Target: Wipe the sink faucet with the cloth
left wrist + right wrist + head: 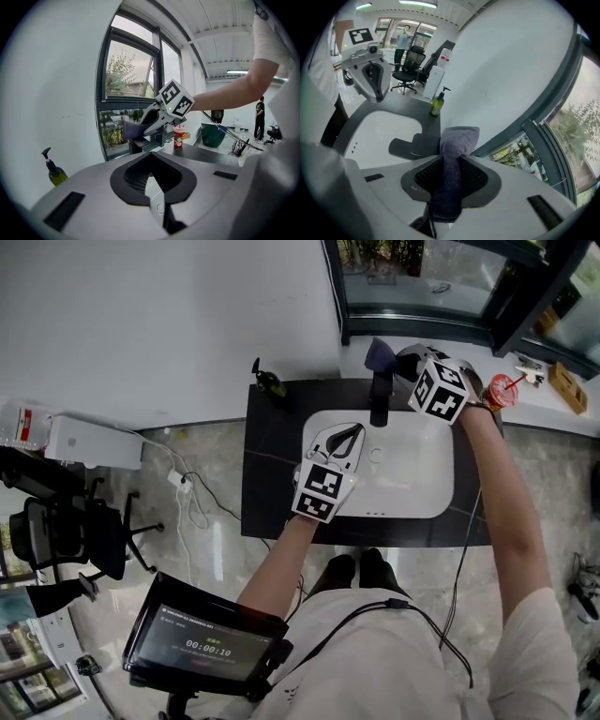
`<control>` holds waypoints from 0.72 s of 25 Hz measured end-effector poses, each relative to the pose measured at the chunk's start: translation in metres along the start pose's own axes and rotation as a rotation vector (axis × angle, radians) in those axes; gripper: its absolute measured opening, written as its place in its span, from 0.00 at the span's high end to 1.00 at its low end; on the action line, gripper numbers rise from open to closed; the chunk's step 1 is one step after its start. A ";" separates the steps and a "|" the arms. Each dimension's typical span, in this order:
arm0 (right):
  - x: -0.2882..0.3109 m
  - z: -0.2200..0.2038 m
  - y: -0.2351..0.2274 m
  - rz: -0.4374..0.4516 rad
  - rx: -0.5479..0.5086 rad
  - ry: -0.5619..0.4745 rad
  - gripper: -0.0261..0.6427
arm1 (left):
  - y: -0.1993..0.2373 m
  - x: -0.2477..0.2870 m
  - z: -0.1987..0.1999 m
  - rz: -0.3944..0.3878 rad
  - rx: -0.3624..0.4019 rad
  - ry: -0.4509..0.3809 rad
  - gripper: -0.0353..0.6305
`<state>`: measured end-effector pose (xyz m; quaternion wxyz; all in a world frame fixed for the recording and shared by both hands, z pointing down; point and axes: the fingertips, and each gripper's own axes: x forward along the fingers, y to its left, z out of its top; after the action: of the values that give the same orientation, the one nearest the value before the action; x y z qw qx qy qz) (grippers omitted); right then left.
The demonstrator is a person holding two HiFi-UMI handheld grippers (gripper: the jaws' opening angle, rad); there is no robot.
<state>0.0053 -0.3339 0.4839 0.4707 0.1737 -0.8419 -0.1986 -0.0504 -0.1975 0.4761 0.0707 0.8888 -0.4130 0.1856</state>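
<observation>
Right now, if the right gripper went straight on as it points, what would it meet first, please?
Probably the faucet: the cloth held in the right gripper leads, its tip just beside the faucet's top. Depth is unclear; it might pass over to the wall.

A green soap bottle (pixel 267 381) stands upright at the far left corner of the dark tabletop (pixel 267 474). On the white ledge at far right sit a red cup (pixel 502 390) with a straw and a cardboard box (pixel 567 387). A black office chair (pixel 70 531) stands on the floor at left, near a white appliance (pixel 94 442).
</observation>
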 end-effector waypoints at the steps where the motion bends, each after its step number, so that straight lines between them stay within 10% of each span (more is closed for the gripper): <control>1: -0.003 0.002 0.008 0.026 -0.011 -0.004 0.79 | -0.001 -0.001 0.000 0.000 -0.004 -0.001 0.95; 13: -0.028 0.020 0.102 0.325 -0.056 -0.057 0.79 | -0.010 0.002 0.005 -0.013 -0.022 -0.019 0.95; 18: -0.048 0.042 0.080 0.294 0.122 -0.223 0.79 | -0.010 0.003 0.008 -0.019 -0.032 -0.035 0.95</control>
<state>-0.0156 -0.2349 0.4684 0.3871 0.0542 -0.9156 -0.0942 -0.0390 -0.1952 0.4697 0.0795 0.8945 -0.4088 0.1626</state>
